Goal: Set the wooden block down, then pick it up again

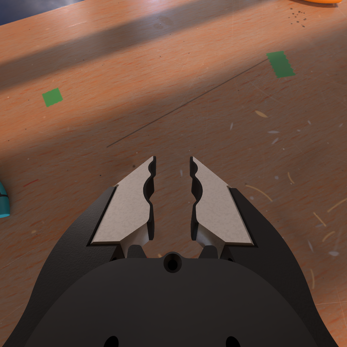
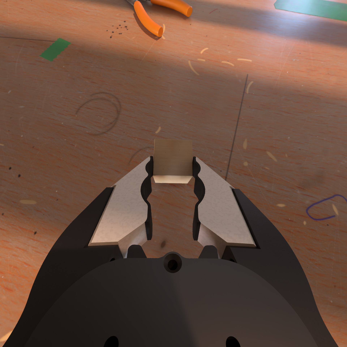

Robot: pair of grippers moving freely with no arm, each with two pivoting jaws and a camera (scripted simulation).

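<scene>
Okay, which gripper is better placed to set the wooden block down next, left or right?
Right. The right gripper is shut on the wooden block above the table; the left gripper is open, with no block in its view.

1. The left gripper (image 1: 172,159) hangs above a wooden table (image 1: 187,105), its two fingers apart with nothing between them; bare tabletop shows through the gap
2. A small square of green tape (image 1: 52,97) lies flat on the table, ahead and to the left
3. A longer strip of green tape (image 1: 280,64) lies ahead and to the right, well apart from the square
4. A thin dark line (image 1: 187,102) runs from that strip diagonally towards the gripper
5. A teal object (image 1: 3,202) is cut off by the left edge
6. An orange object (image 1: 319,1) is cut off by the top edge, at right
7. Pale shavings (image 1: 261,113) and dark specks (image 1: 298,17) are scattered on the right side
</scene>
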